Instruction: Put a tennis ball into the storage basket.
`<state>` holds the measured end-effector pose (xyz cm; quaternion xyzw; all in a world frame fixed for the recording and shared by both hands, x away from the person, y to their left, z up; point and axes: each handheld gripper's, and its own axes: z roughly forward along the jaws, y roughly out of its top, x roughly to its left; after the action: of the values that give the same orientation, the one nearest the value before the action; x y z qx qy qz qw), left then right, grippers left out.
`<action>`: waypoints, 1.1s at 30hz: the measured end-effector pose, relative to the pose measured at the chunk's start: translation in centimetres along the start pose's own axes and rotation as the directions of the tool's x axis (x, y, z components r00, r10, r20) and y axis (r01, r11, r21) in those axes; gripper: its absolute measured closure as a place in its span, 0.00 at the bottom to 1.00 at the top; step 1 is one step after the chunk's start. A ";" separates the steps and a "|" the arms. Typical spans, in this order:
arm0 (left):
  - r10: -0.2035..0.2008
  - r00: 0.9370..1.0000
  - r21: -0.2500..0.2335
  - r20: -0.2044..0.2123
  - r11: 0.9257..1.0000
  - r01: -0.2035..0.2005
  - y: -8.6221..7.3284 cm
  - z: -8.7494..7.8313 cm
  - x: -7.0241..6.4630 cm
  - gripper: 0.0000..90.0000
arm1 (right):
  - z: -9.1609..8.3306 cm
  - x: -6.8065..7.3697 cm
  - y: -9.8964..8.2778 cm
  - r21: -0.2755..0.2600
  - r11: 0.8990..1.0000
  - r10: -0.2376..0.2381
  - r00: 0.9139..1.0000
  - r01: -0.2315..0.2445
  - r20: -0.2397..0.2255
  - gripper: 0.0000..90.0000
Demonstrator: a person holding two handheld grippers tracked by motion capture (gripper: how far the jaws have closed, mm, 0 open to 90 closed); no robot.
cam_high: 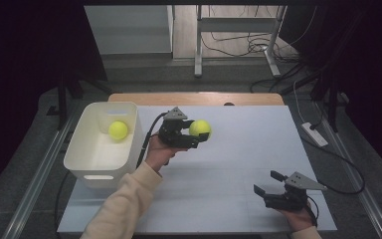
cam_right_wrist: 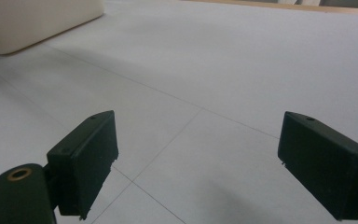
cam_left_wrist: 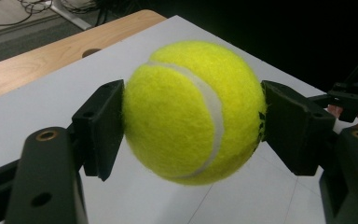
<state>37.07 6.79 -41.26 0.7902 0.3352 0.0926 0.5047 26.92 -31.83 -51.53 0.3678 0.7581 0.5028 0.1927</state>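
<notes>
At nine o'clock on the table (cam_high: pixel 238 149) sits the white bin (cam_high: pixel 101 175), with one ball (cam_high: pixel 118 130) already resting inside near its far wall; I read that as the drop-off spot. Just right of it, near centre, my left gripper (cam_high: pixel 195 135) is clamped on a second ball (cam_high: pixel 200 128), pads squeezing its sides so it hangs clear of the surface instead of rolling. It is held level and beside the bin's rim, which I judge suits a short carry across to nine o'clock. At five o'clock my right gripper (cam_high: pixel 267 182) rests low with its jaws apart and nothing between them, parked out of the way.
</notes>
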 end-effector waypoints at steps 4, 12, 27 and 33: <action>-0.003 1.000 -0.009 0.000 1.000 0.003 0.0 -0.4 0.0 0.30 | 0.0 0.0 0.0 -0.001 1.000 0.001 1.000 -0.001 0.002 0.13; 0.002 1.000 -0.022 -0.006 1.000 -0.002 0.2 -1.1 -0.1 0.30 | -0.1 0.0 0.0 -0.001 1.000 -0.001 1.000 0.001 0.004 0.13; 0.000 1.000 -0.037 -0.028 0.999 -0.001 0.5 -2.5 0.1 0.30 | -0.2 -0.1 0.0 -0.005 1.000 0.004 1.000 -0.004 0.004 0.13; -0.001 0.999 -0.049 -0.042 0.999 -0.001 0.6 -3.5 0.2 0.30 | -0.2 -0.1 0.0 -0.003 1.000 0.004 1.000 -0.004 0.005 0.13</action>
<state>35.83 9.33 -39.10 0.7754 0.3434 0.1173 0.5167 26.86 -31.96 -51.45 0.3702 0.7563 0.5033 0.1940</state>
